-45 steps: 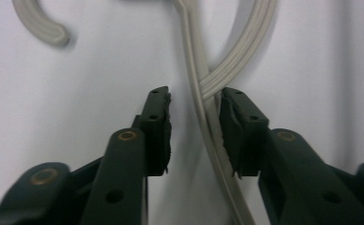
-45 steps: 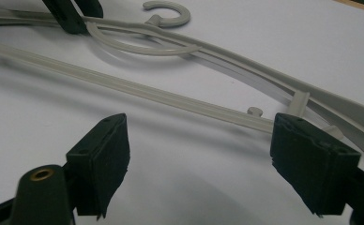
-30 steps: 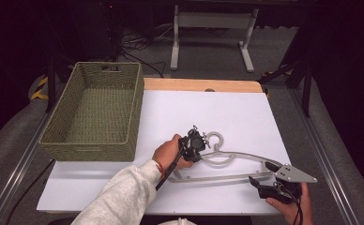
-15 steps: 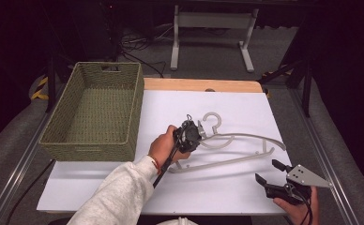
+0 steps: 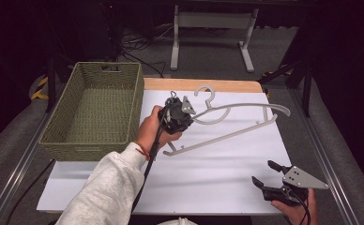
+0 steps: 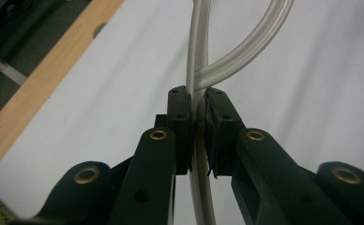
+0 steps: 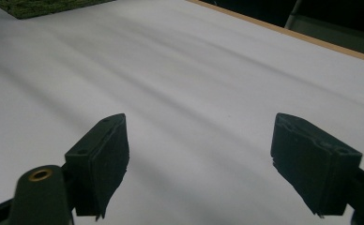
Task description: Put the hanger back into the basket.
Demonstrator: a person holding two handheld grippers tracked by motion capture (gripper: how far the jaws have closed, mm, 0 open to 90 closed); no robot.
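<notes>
A pale grey plastic clothes hanger (image 5: 227,124) hangs tilted above the white table (image 5: 217,178), its hook toward the back. My left gripper (image 5: 185,112) is shut on the hanger's arm just below the hook. In the left gripper view the two black pads clamp the grey bar (image 6: 198,84) where it meets the curved arm, and my left gripper (image 6: 198,105) points down at the tabletop. Near the table's front right corner my right gripper (image 5: 263,174) stands open with nothing between its fingers. The right gripper view looks between the wide-apart fingers of my right gripper (image 7: 199,145) at the bare white surface.
A green woven basket (image 5: 95,110) stands at the left side of the table, empty inside. A wooden strip (image 5: 199,85) runs along the table's far edge. Beyond it a white metal stand (image 5: 213,28) rests on the dark floor.
My left gripper has lifted the hanger off the table and carried it toward the back. The right gripper let go of the hanger's end and drew back toward the front right corner.
</notes>
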